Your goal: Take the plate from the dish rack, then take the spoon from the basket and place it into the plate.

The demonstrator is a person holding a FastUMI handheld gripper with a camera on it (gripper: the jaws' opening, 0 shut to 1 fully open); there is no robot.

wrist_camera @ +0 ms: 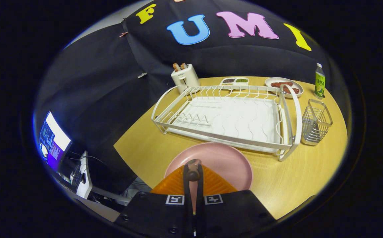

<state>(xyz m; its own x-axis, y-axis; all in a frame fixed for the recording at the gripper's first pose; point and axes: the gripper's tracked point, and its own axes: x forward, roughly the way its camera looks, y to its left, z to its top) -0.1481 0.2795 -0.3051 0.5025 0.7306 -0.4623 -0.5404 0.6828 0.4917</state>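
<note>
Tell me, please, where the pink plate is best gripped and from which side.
Probably grip the pink plate by its rim on the side away from the dish rack, coming in low. It lies flat on the table, so only the edge offers a hold, and the rack stands close behind. The gripper is shut on the spoon above the plate.

Matt pink plate (226,162), wood-grain table (287,178), wire-metal basket (315,122).

Looks like lab booth staged as kitchen: black cloth wall (89,82), wooden table (284,178), dish rack (224,119), toaster (185,77), monitor (53,142) off side.
</note>
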